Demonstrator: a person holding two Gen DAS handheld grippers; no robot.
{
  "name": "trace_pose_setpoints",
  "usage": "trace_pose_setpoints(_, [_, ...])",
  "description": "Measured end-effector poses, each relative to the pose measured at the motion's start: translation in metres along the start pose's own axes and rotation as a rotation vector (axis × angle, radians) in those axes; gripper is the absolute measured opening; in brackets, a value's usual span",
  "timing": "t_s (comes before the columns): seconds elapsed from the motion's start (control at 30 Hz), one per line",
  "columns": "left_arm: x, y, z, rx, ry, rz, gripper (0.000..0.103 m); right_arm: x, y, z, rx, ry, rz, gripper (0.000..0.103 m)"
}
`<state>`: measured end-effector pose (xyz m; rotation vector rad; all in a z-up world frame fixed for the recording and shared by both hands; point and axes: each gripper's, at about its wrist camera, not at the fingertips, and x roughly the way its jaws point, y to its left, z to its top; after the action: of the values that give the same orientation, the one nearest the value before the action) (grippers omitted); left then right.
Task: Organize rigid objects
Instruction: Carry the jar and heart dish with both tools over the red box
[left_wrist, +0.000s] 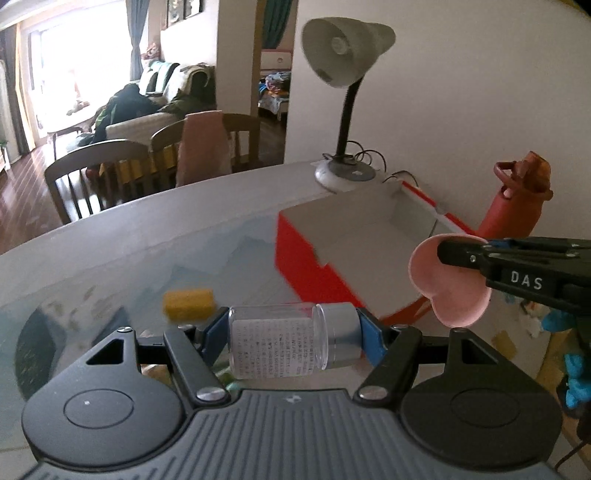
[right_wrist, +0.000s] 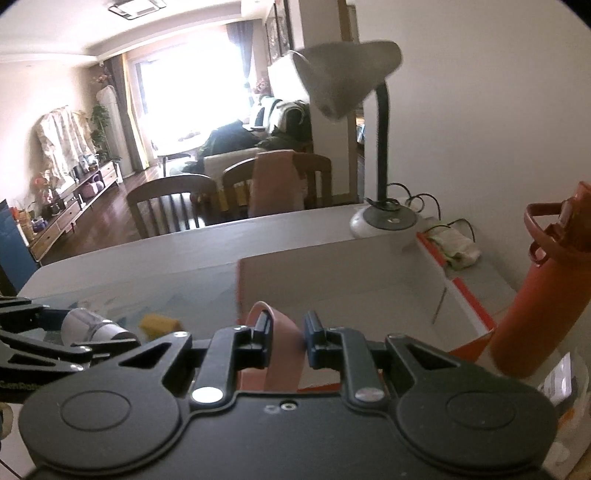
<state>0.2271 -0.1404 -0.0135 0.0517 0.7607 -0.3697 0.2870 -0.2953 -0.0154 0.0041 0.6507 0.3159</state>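
Left gripper (left_wrist: 293, 338) jaws clamp clear bottle (left_wrist: 291, 341) sideways at frame bottom; right gripper (right_wrist: 287, 338) jaws pinch pink dish (right_wrist: 275, 354). Both carried toward open red box (left_wrist: 354, 236), likely drop-off.

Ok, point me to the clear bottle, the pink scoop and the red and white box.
clear bottle (left_wrist: 280, 343), left wrist view, on its printed label.
pink scoop (left_wrist: 448, 291), left wrist view, on the bowl's outer face.
red and white box (right_wrist: 332, 280), right wrist view, on its near inner wall.
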Motion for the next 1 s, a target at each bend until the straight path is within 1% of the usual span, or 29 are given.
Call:
trace_pose_setpoints(0.23, [0.052, -0.037, 0.041, 0.008, 0.016, -0.008, 0.072, 0.035, -0.042, 0.009, -0.001, 0.026, -0.016, 0.017])
trace_pose_setpoints(0.4, [0.091, -0.059, 0.061, 0.022, 0.037, 0.014, 0.072, 0.061, -0.067, 0.011, 0.001, 0.046, -0.016, 0.017])
trace_pose_setpoints(0.57, [0.131, -0.075, 0.078, 0.022, 0.076, 0.025, 0.072, 0.085, -0.084, 0.01, -0.014, 0.082, -0.011, 0.017])
trace_pose_setpoints(0.77, [0.179, -0.088, 0.091, 0.038, 0.14, 0.027, 0.072, 0.115, -0.091, 0.003, -0.048, 0.143, -0.003, 0.017])
trace_pose_setpoints(1.0, [0.233, -0.094, 0.088, 0.053, 0.261, 0.034, 0.072, 0.14, -0.093, -0.009, -0.089, 0.23, 0.019, 0.017])
